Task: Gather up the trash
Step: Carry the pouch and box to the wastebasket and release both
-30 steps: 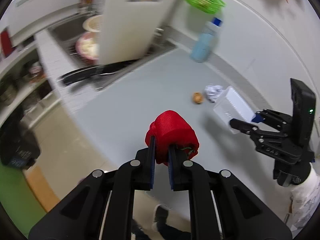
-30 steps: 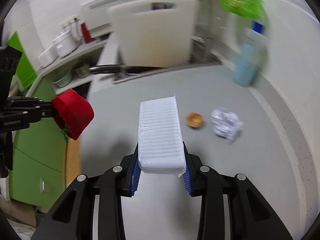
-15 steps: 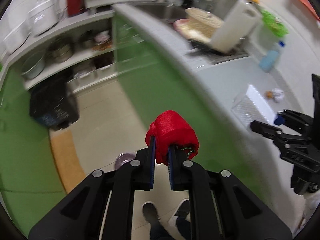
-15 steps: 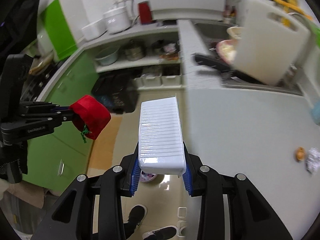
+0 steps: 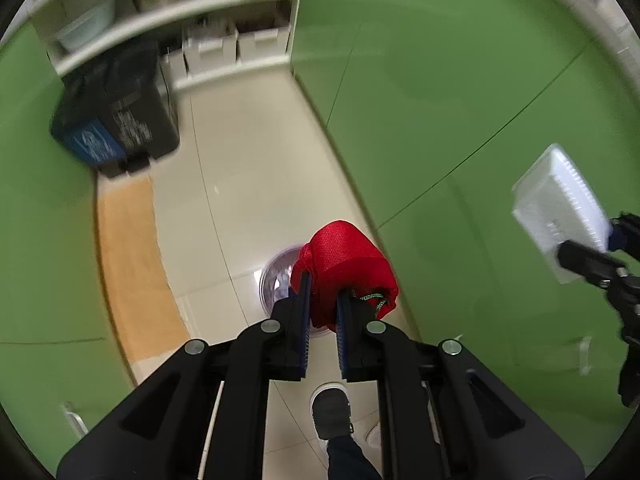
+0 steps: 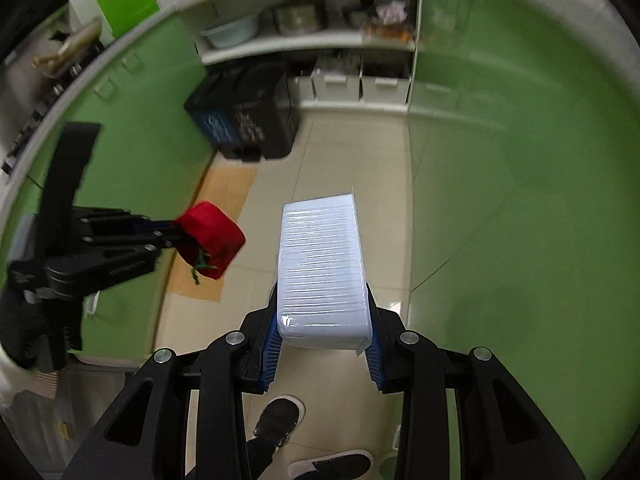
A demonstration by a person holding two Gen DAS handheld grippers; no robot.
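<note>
My left gripper (image 5: 322, 304) is shut on a crumpled red mesh bag (image 5: 345, 264) with a green string, held above the kitchen floor. The bag also shows in the right wrist view (image 6: 210, 239), left of centre. My right gripper (image 6: 323, 350) is shut on a white ribbed plastic tray (image 6: 322, 276), held over the floor. That tray shows at the right edge of the left wrist view (image 5: 560, 208). A round clear-rimmed bin opening (image 5: 276, 276) lies on the floor just beyond the red bag, partly hidden by it.
Green cabinet fronts (image 5: 460, 92) stand on both sides of the tiled floor (image 6: 340, 168). A black crate (image 6: 244, 116) sits under open shelves (image 6: 312, 40) ahead. An orange mat (image 5: 132, 264) lies at the left. The person's shoes (image 6: 280, 420) are below.
Both grippers have swung away from the counter and down toward the floor, still holding the red bag and the white tray. The counter, cutting board and remaining trash have left view.
</note>
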